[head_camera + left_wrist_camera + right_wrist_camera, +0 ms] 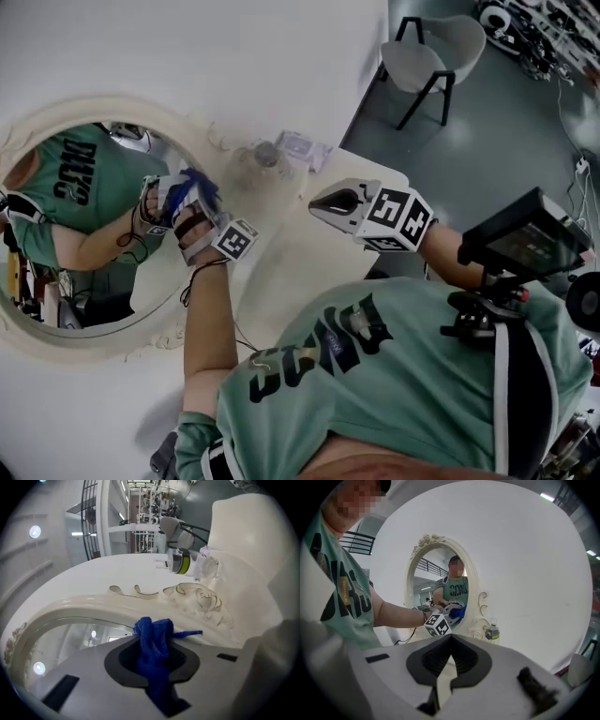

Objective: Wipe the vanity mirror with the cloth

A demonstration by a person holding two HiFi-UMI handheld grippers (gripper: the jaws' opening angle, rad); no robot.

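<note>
The left gripper (pixel 192 208) has its jaws squeezed tight on the blue cloth (pixel 154 639). The cloth is at the right edge of the mirror (pixel 84 225), by the frame. I cannot tell if it touches the glass. The right gripper (pixel 449 663) is well off to the right of the mirror, jaws together, holding nothing. This looks like the wiping step. Next, the cloth should press on the glass and slide toward the mirror's middle.
</note>
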